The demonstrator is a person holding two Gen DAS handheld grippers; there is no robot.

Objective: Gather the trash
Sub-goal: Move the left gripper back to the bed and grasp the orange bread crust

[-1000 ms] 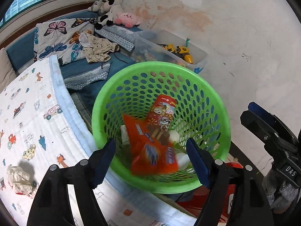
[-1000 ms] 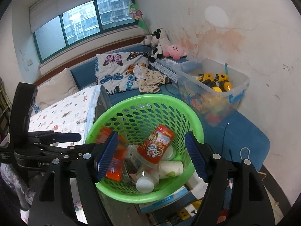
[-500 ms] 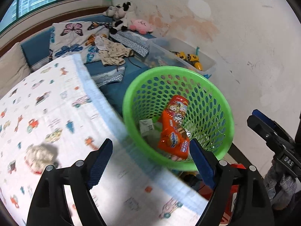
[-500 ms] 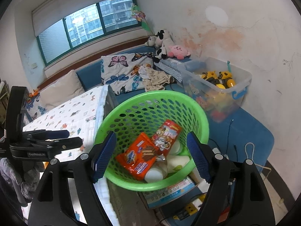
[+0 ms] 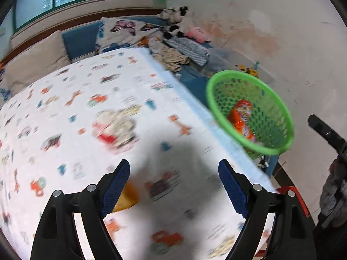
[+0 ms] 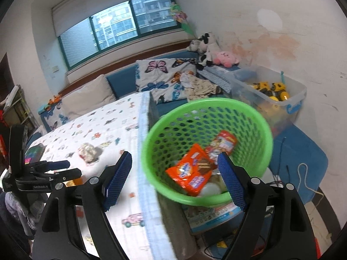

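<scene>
The green mesh basket [image 6: 208,103] holds an orange snack packet [image 6: 190,171], a red printed cup [image 6: 223,143] and white cups [image 6: 210,189]. My right gripper [image 6: 174,158] hovers just before its near rim, jaws opening, nothing between them. My left gripper [image 5: 173,166] stands open and empty over the patterned bed sheet [image 5: 76,99]. A crumpled paper wad [image 5: 115,127] lies on the sheet ahead of it, blurred. A yellow-orange scrap [image 5: 128,197] shows beside its left finger. The basket [image 5: 229,73] sits off to its right past the bed's edge.
A clear toy bin [image 6: 288,99] stands behind the basket against the wall. Pillows, clothes and plush toys [image 6: 208,49] cover the blue bench under the window. A dark flat item [image 6: 34,151] lies on the bed's far left. Cables and a book lie on the floor.
The orange packet dropped from the left gripper into the basket. The left gripper then swung left over the bed. The right gripper's jaws widened and it drew back a little.
</scene>
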